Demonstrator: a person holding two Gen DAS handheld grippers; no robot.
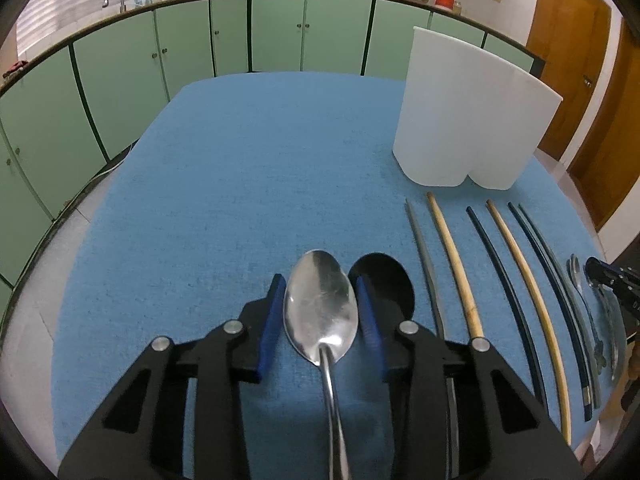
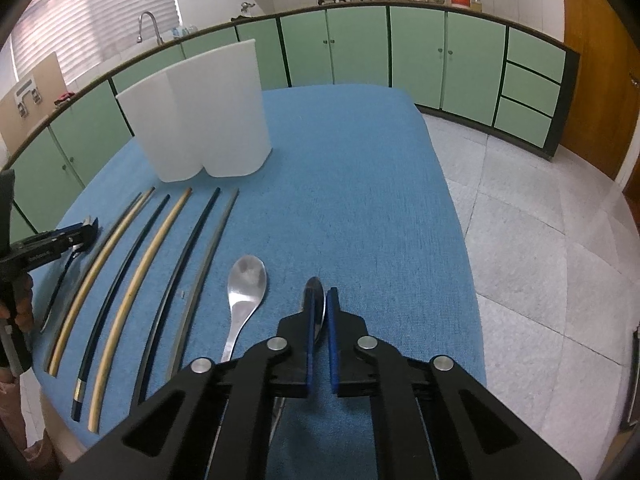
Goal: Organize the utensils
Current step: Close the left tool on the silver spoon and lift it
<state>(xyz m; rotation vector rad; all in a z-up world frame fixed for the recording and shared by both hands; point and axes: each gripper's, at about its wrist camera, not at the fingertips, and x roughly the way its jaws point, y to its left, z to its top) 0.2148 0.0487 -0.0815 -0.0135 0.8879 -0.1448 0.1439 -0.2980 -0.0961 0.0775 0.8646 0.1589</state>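
Observation:
In the left wrist view a steel spoon (image 1: 321, 309) lies bowl-forward between the blue pads of my left gripper (image 1: 321, 298), which stands open around it; a black spoon (image 1: 386, 276) lies just right of it. Several chopsticks (image 1: 454, 264) lie in a row on the blue cloth, before a white two-compartment holder (image 1: 472, 120). In the right wrist view my right gripper (image 2: 320, 300) is shut on a steel spoon (image 2: 318, 308) held on edge. Another steel spoon (image 2: 245, 292) lies left of it, then the chopsticks (image 2: 160, 264) and the holder (image 2: 204, 116).
The blue-covered table (image 2: 360, 184) ends close on the right, with tiled floor (image 2: 540, 220) beyond. Green cabinets (image 1: 280, 32) run along the back. The left gripper shows at the right wrist view's left edge (image 2: 86, 232); the right gripper shows at the left wrist view's right edge (image 1: 600, 272).

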